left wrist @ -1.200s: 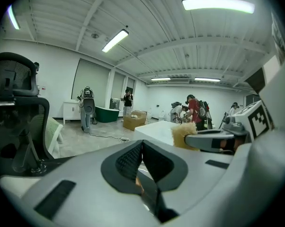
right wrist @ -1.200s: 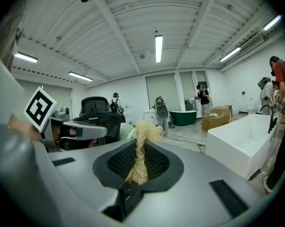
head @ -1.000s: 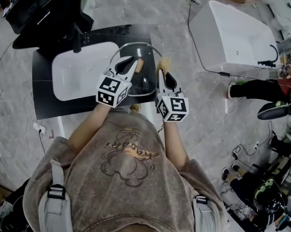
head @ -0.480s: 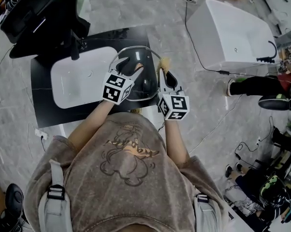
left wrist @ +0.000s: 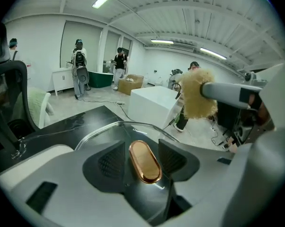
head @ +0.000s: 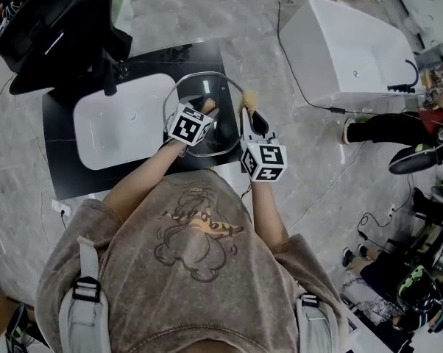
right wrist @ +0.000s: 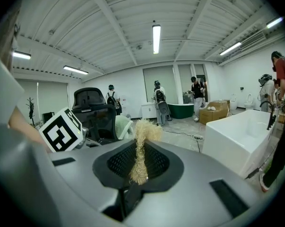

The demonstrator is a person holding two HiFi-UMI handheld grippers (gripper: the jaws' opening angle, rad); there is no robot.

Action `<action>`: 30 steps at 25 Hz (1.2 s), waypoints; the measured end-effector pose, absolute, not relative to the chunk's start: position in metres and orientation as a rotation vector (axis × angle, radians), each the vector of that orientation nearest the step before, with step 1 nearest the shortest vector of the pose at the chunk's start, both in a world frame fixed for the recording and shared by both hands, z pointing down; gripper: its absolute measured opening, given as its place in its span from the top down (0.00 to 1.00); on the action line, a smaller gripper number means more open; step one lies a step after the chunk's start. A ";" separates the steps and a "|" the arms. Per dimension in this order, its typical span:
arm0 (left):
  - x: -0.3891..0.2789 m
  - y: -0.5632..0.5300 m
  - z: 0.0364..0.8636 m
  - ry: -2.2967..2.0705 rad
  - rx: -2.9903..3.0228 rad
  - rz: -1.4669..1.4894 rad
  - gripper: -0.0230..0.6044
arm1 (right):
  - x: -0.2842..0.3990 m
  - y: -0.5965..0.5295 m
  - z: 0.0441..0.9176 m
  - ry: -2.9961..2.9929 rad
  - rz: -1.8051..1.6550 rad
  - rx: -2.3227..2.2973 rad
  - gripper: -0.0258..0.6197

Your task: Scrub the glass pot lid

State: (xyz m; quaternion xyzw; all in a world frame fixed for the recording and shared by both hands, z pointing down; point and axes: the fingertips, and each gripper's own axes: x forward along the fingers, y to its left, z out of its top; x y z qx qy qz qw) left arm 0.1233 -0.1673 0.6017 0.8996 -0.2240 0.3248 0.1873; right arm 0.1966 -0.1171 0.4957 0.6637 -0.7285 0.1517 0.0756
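The glass pot lid lies on the black countertop to the right of the sink, and its rim curves ahead in the left gripper view. My left gripper points down over the lid's middle. The lid's copper handle sits between its jaws, which have just been closing; narrow gaps still show beside the pads. My right gripper hovers at the lid's right edge, shut on a tan fibrous scrubber, whose tuft sticks out past the fingertips.
A white sink basin is set into the black countertop, with a black faucet behind it. A black office chair stands at the far left. A white bathtub and a floor cable lie to the right.
My left gripper has sunk toward the lid and tipped downward, and its jaws have opened around the copper handle. The right gripper with the scrubber has barely shifted.
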 end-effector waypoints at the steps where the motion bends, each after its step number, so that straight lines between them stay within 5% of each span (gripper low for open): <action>1: 0.124 -0.168 0.608 -0.628 2.524 0.936 0.60 | 0.197 -0.118 0.497 -2.183 0.458 1.984 0.89; 7: 0.127 -0.168 0.618 -0.628 2.475 0.935 0.67 | 0.196 -0.122 0.504 -2.182 0.476 1.954 0.89; 30: 0.134 -0.171 0.623 -0.686 2.469 0.898 0.65 | 0.182 -0.151 0.522 -2.262 0.492 1.708 0.89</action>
